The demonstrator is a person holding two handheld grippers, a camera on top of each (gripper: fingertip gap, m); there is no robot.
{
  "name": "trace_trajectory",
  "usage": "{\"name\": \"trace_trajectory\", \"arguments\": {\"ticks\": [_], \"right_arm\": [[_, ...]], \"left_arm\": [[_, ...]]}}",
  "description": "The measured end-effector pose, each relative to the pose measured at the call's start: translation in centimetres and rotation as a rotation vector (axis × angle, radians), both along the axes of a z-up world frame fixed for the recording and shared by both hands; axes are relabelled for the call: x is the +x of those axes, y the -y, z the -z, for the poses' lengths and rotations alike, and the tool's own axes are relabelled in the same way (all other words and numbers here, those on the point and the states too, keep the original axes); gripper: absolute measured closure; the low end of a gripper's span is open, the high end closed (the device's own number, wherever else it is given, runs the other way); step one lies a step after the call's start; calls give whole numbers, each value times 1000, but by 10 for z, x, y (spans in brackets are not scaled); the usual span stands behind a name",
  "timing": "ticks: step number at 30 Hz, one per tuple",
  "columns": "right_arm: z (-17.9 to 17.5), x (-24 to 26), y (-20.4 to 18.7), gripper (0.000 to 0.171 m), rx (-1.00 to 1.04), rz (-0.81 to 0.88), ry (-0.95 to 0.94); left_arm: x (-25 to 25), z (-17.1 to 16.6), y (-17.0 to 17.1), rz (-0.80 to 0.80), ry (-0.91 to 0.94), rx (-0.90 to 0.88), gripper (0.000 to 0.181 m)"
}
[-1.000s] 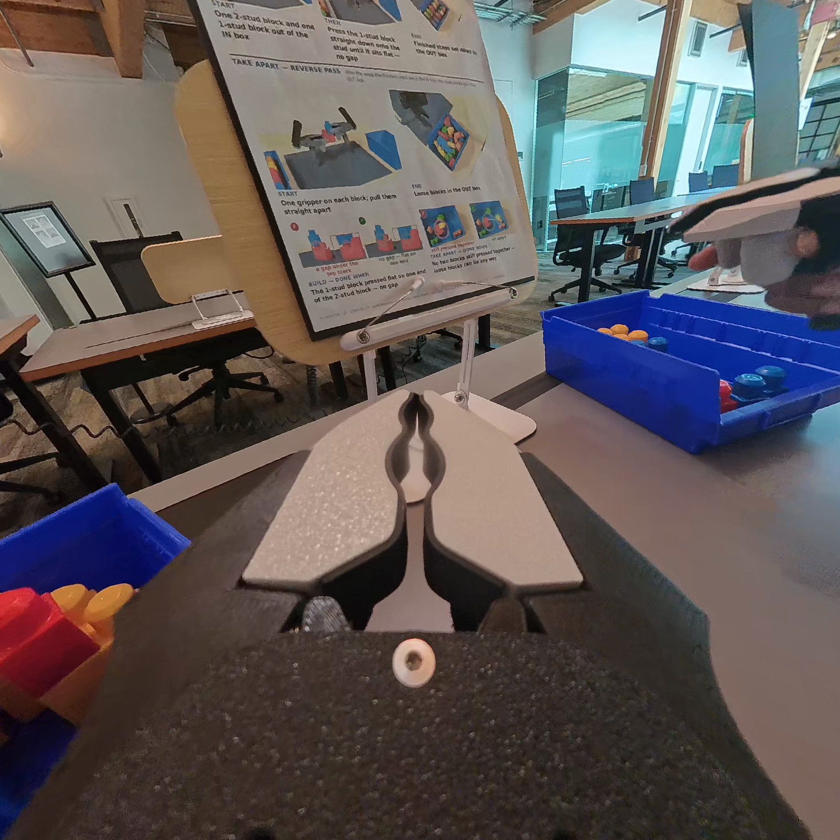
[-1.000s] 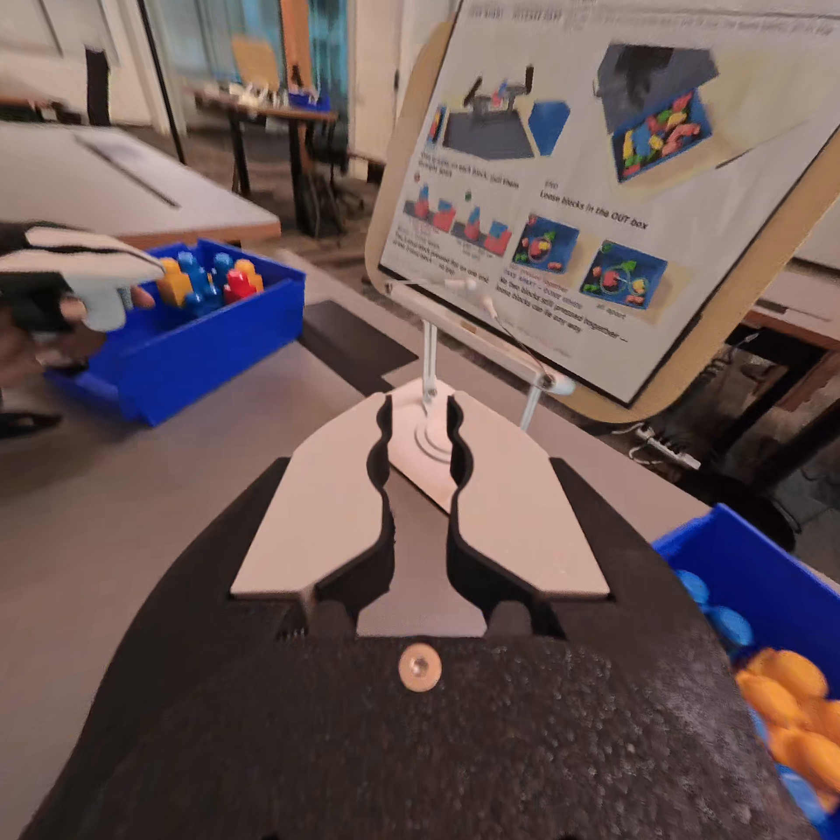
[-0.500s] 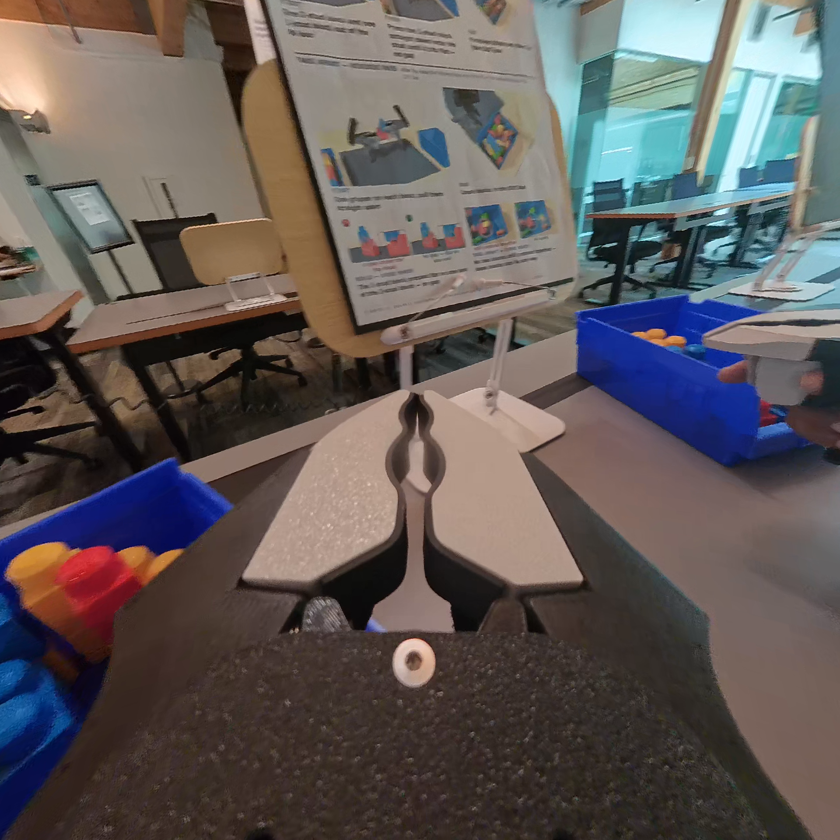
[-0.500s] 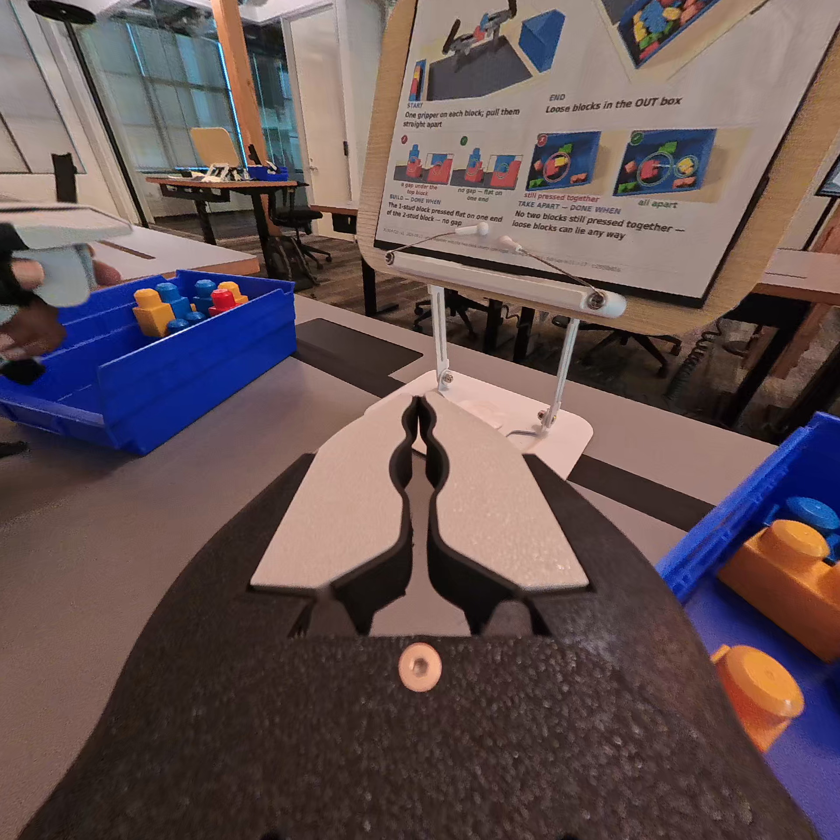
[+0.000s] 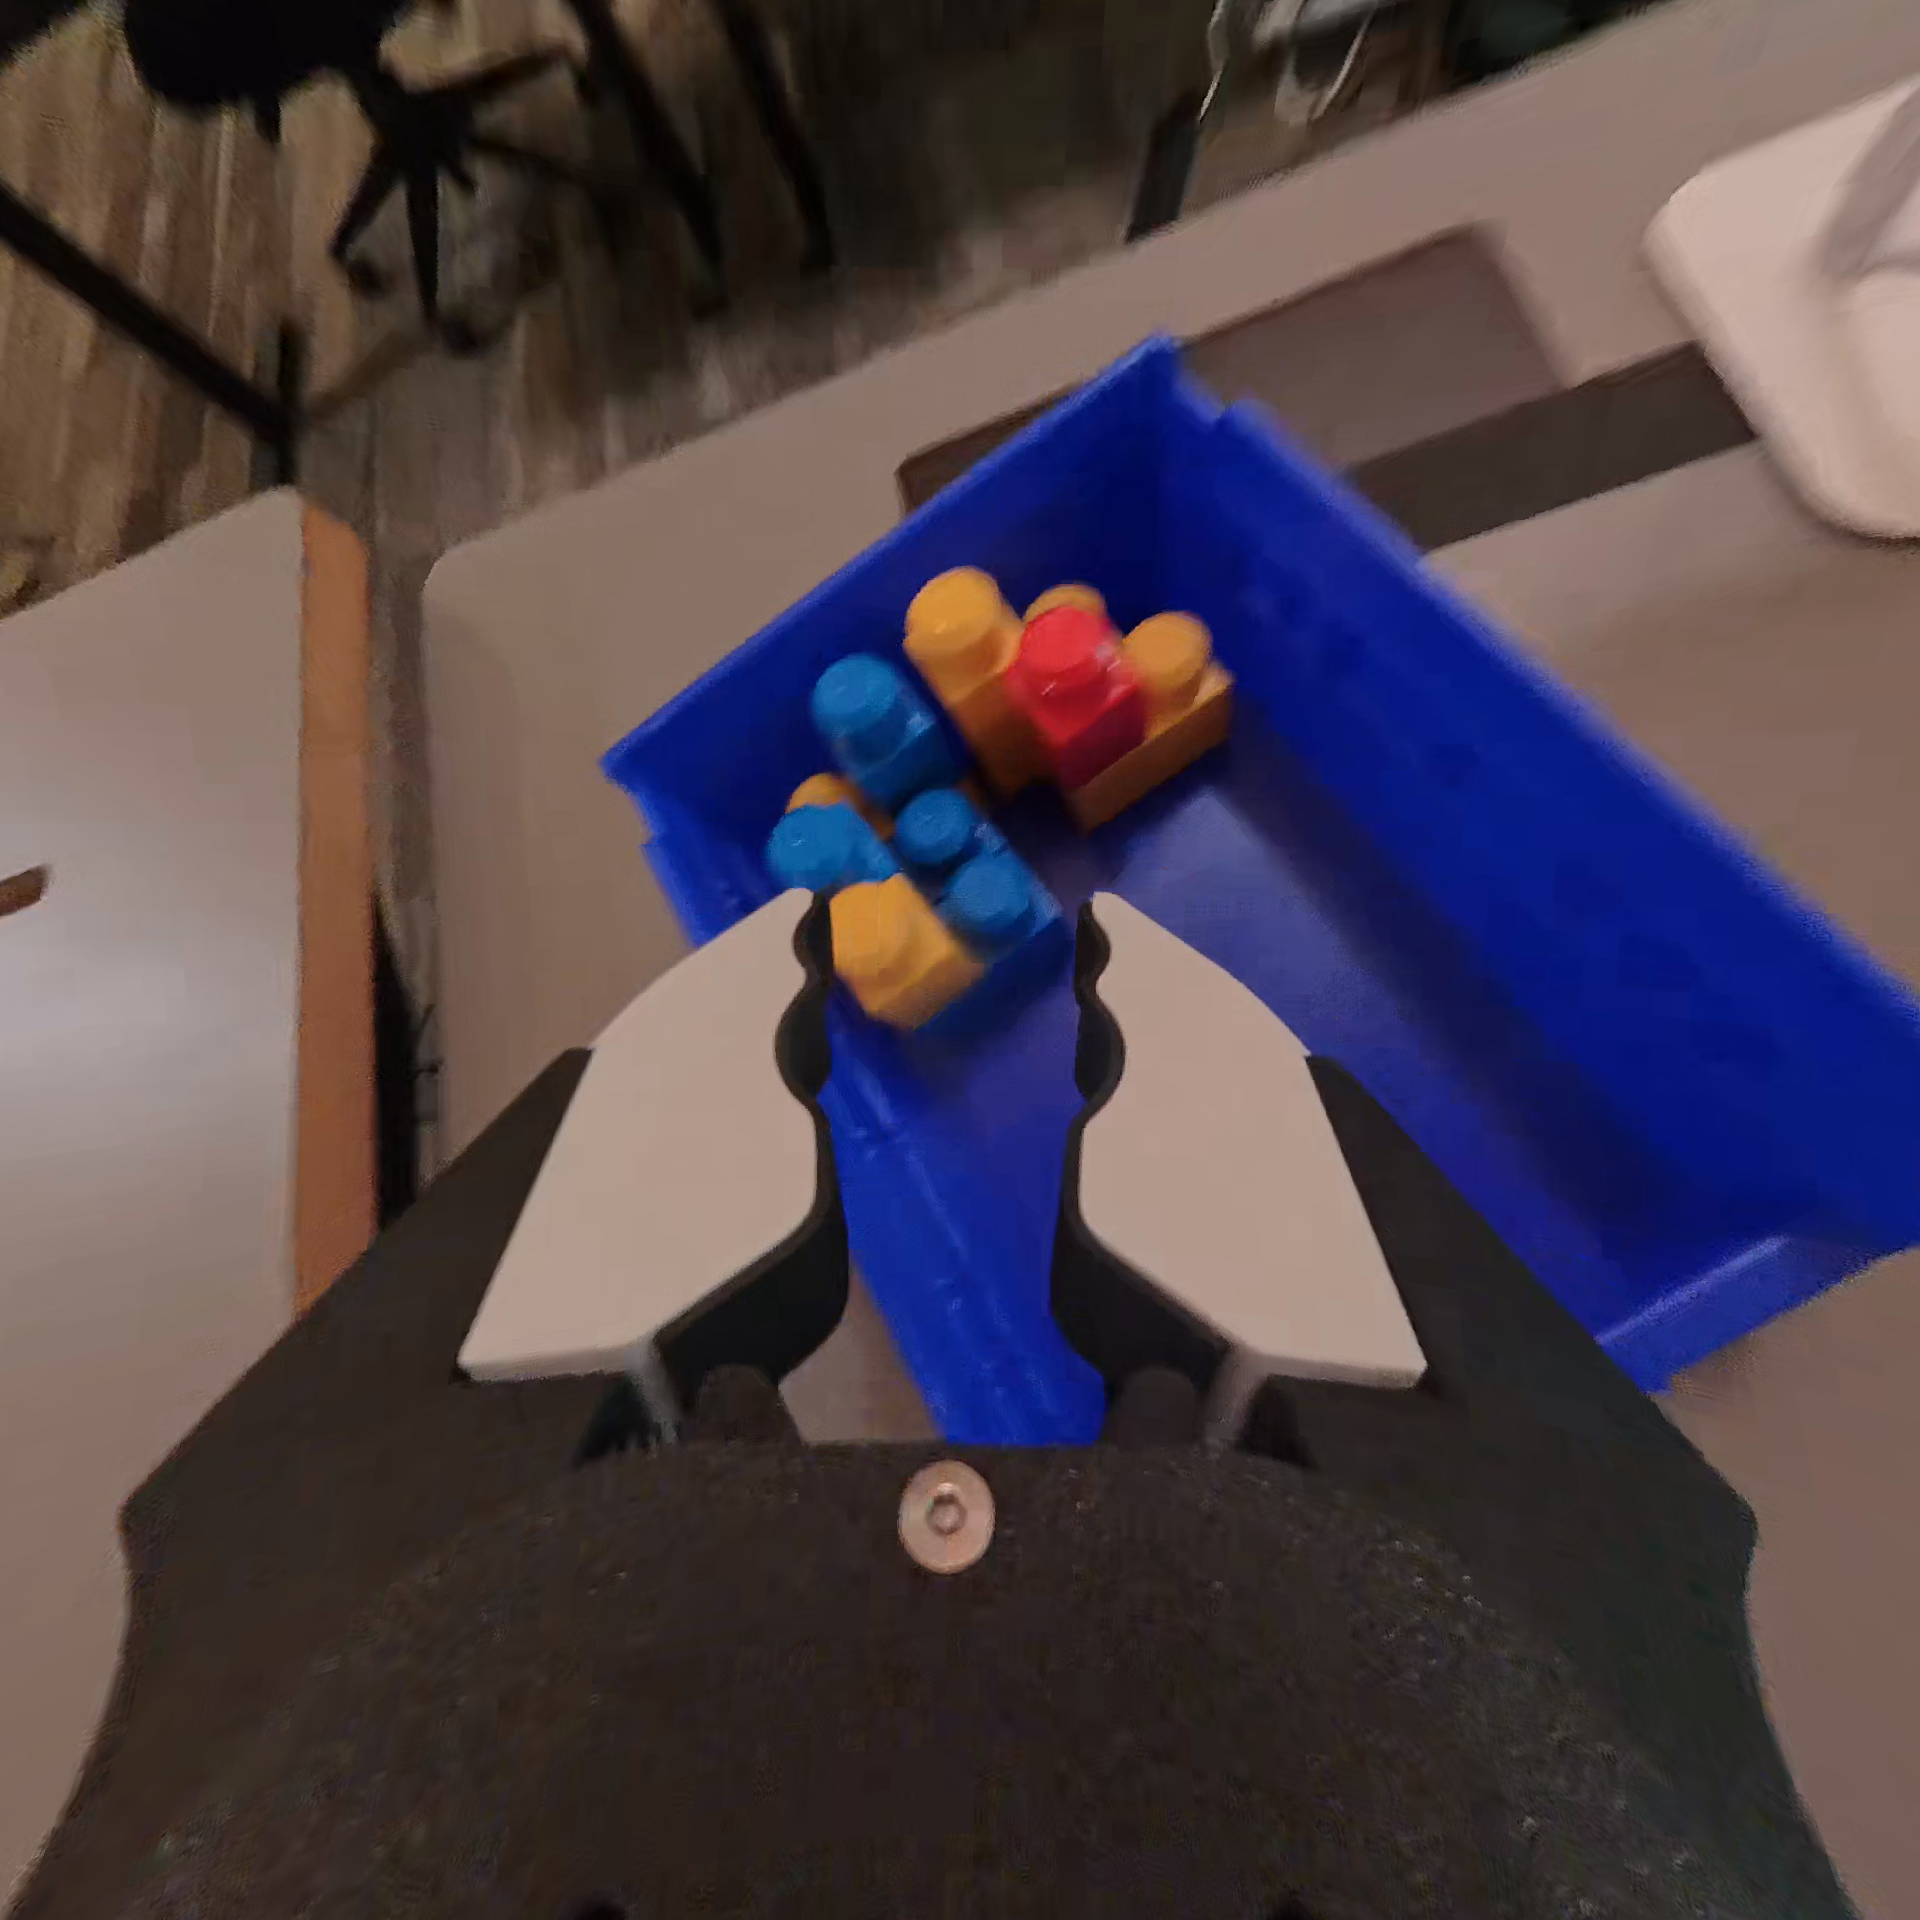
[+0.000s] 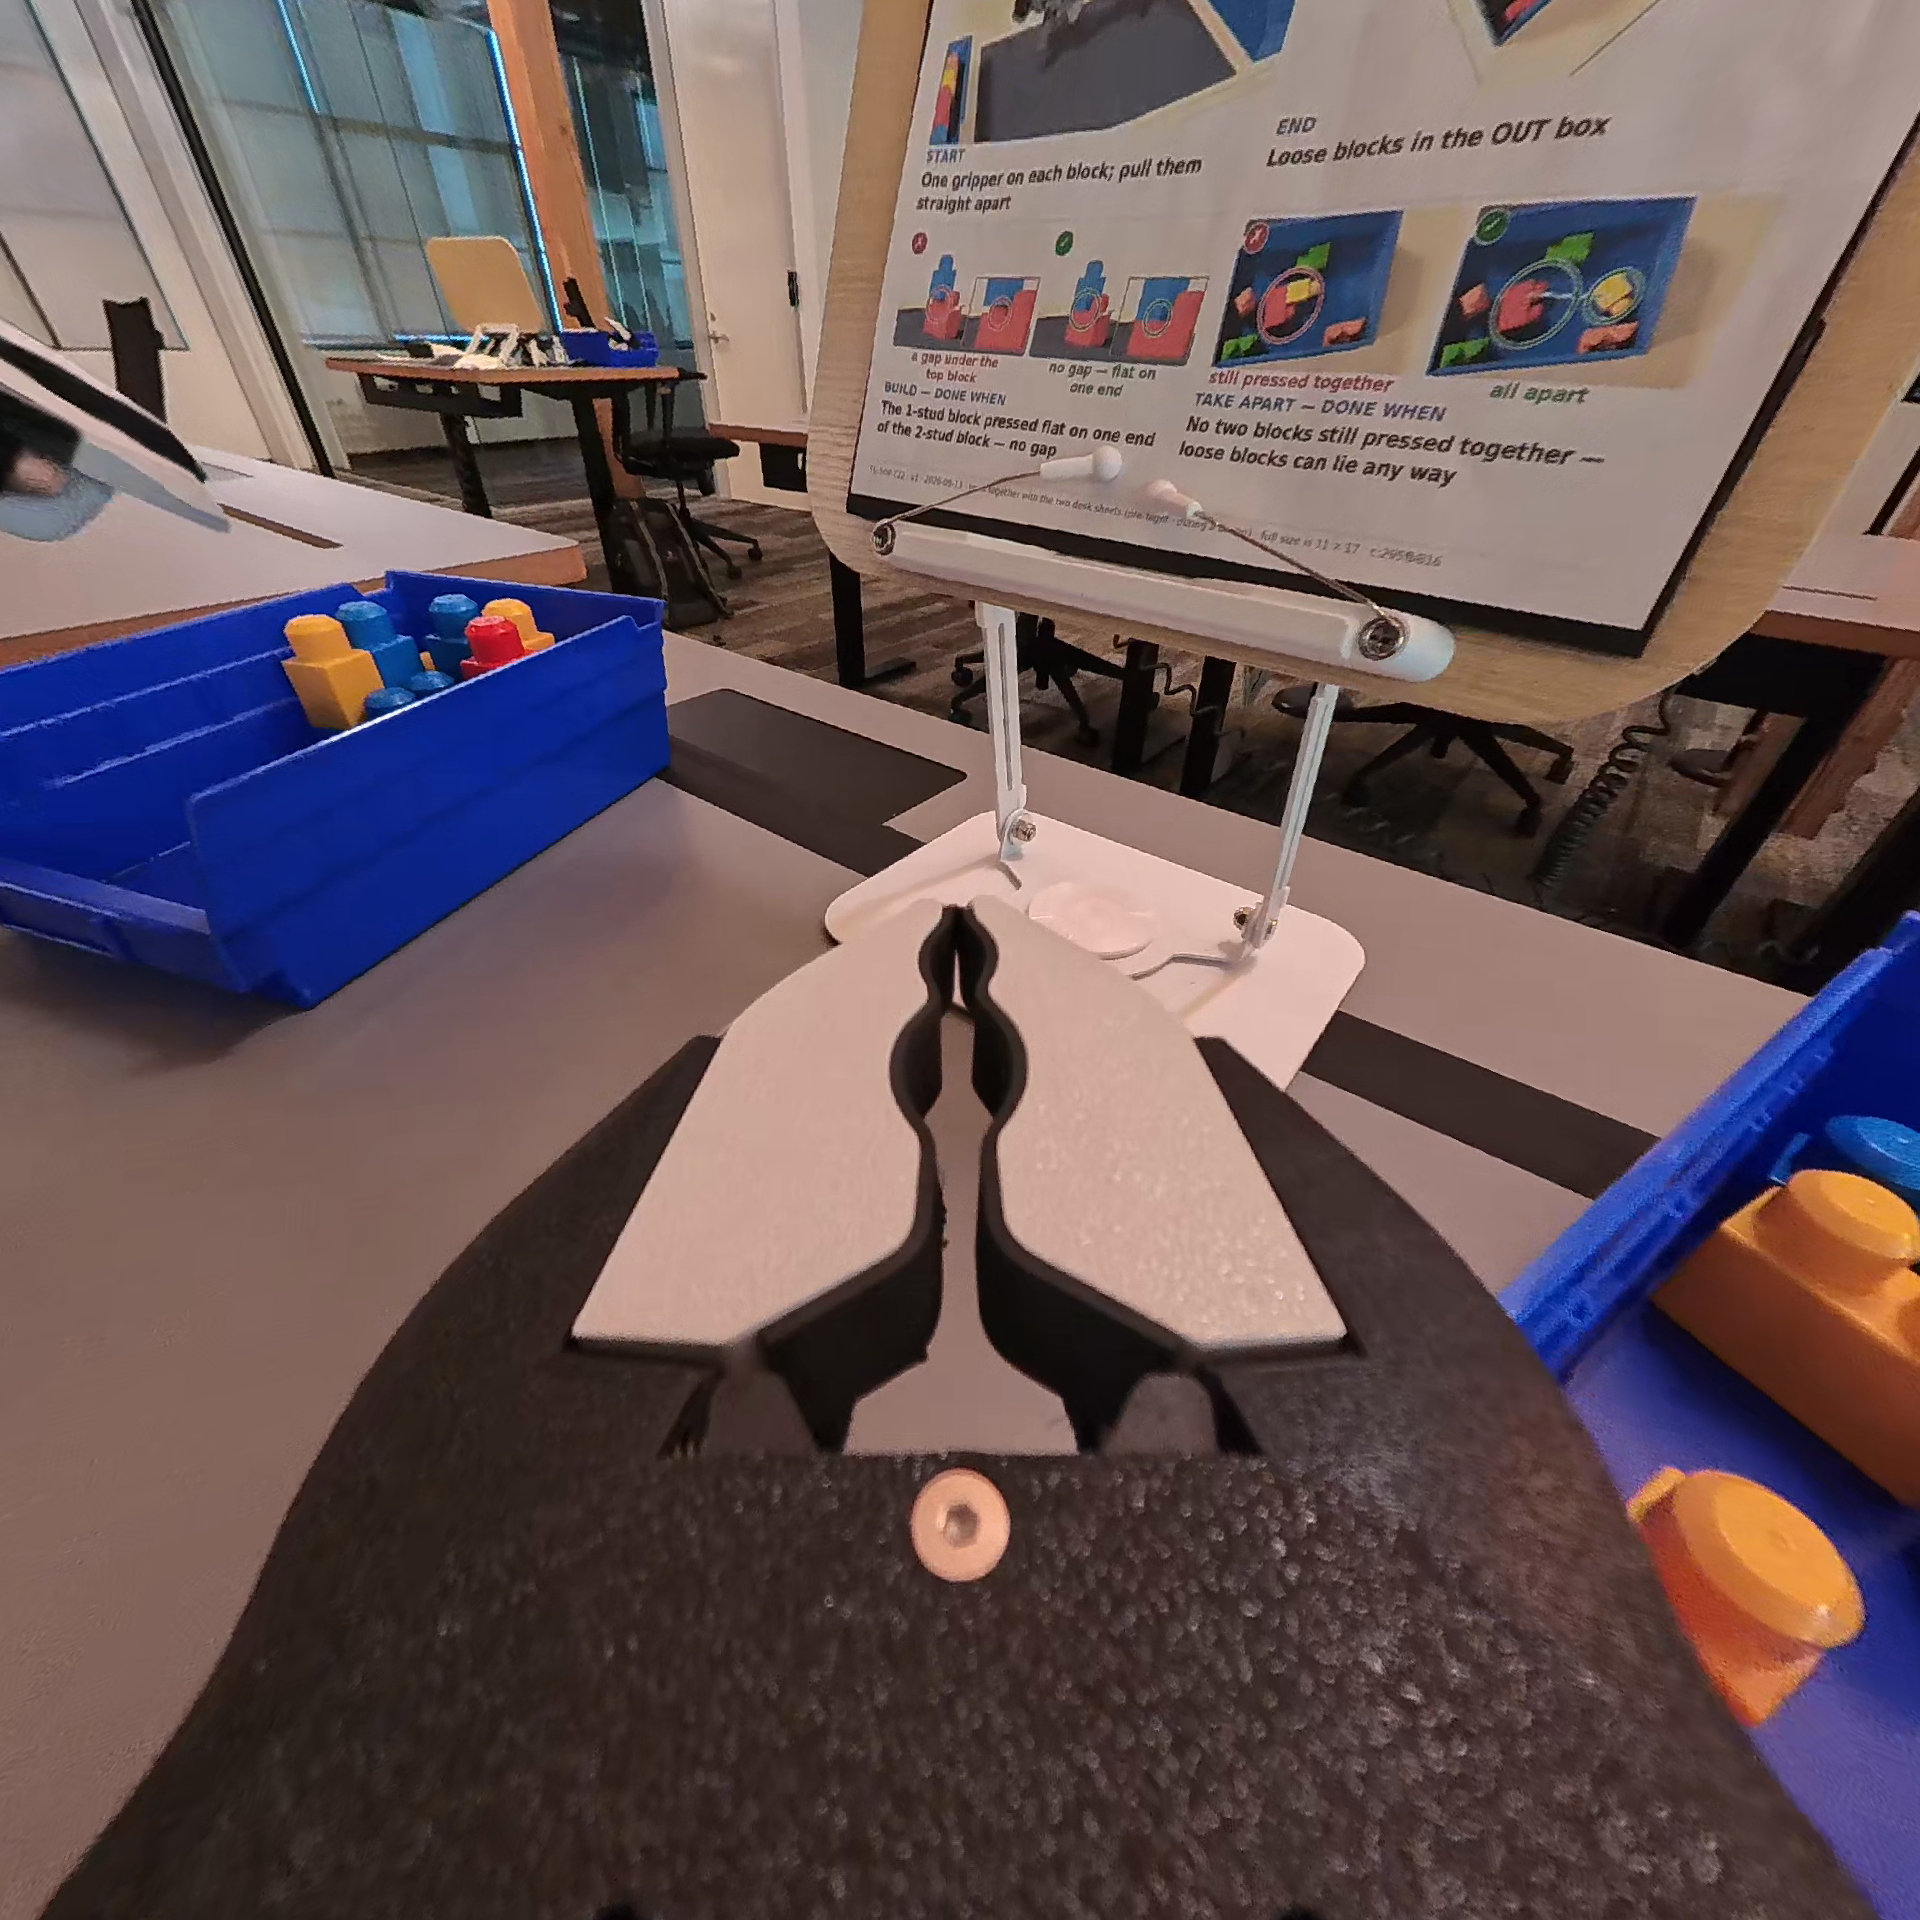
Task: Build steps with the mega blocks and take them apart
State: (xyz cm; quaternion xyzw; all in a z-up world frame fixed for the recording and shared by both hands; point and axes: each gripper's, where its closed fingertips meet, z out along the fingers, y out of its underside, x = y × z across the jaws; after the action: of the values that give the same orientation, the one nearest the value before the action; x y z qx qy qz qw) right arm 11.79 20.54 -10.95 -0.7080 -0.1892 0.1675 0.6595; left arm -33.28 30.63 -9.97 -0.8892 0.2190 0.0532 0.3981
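In the left wrist view my left gripper (image 5: 945,914) is open and points down into a blue bin (image 5: 1455,790). Between its fingertips lies a yellow block on a blue two-stud block (image 5: 935,935), not gripped. Behind it sit more blue blocks (image 5: 883,727) and a red block on an orange block (image 5: 1081,696). In the right wrist view my right gripper (image 6: 958,925) is shut and empty above the grey table (image 6: 312,1195). The same bin (image 6: 312,831) with its blocks (image 6: 405,655) stands at the left. The left gripper (image 6: 94,457) shows above it at the left edge.
A white stand (image 6: 1101,935) holds an instruction board (image 6: 1351,291) at the table's back edge. A second blue bin (image 6: 1704,1174) at the right holds orange blocks (image 6: 1829,1288) and a blue one. Office tables and chairs stand beyond. My hands' fingertips stand some 45 cm from each other.
My left gripper has swung left and tilted down over the left bin, and it has opened. My right gripper has stayed shut and shifted only slightly.
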Motion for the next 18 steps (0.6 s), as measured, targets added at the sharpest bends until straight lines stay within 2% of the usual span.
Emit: {"name": "trace_trajectory", "arguments": {"ticks": [6,9,15,18], "right_arm": [[-4,5,2,171,6,5,-15],[-5,8,2,171,4,5,-30],[-3,6,2,171,-6,-12,-36],[-2,5,2,171,-10,-18,-36]], "left_arm": [[-34,40,-19,-133,-75,-235,135],[-34,59,-22,-168,-41,-329,136],[-42,75,-35,-242,-69,-360,139],[-35,78,-37,-224,-93,-378,141]]}}
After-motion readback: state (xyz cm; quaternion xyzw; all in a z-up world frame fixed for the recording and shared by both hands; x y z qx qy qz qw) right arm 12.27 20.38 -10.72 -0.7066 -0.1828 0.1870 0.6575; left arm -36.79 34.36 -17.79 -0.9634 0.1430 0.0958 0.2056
